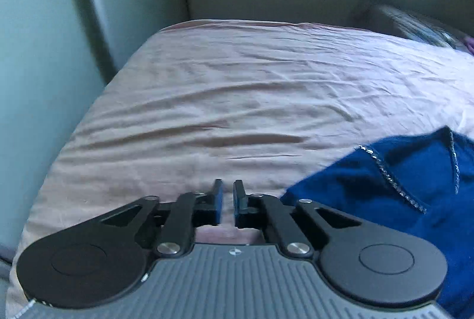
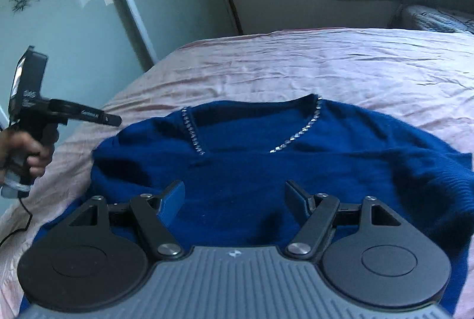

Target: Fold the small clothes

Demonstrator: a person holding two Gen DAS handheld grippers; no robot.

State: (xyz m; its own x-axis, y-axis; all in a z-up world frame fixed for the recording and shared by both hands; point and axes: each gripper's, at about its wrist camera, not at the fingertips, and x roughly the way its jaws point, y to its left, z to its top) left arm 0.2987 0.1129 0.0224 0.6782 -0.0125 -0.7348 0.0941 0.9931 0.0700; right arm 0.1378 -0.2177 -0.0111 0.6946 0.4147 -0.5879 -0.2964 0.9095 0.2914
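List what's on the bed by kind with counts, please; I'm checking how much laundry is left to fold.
Blue sweaters with a sparkly neckline: 1
Pink bedsheets underneath: 1
Patterned pillows at the far right: 1
Handheld grippers: 2, the left gripper and the right gripper
Total: 5

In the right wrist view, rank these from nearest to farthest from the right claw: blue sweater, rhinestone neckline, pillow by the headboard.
1. Blue sweater, directly under the right claw.
2. Rhinestone neckline, just ahead.
3. Pillow, far right corner.
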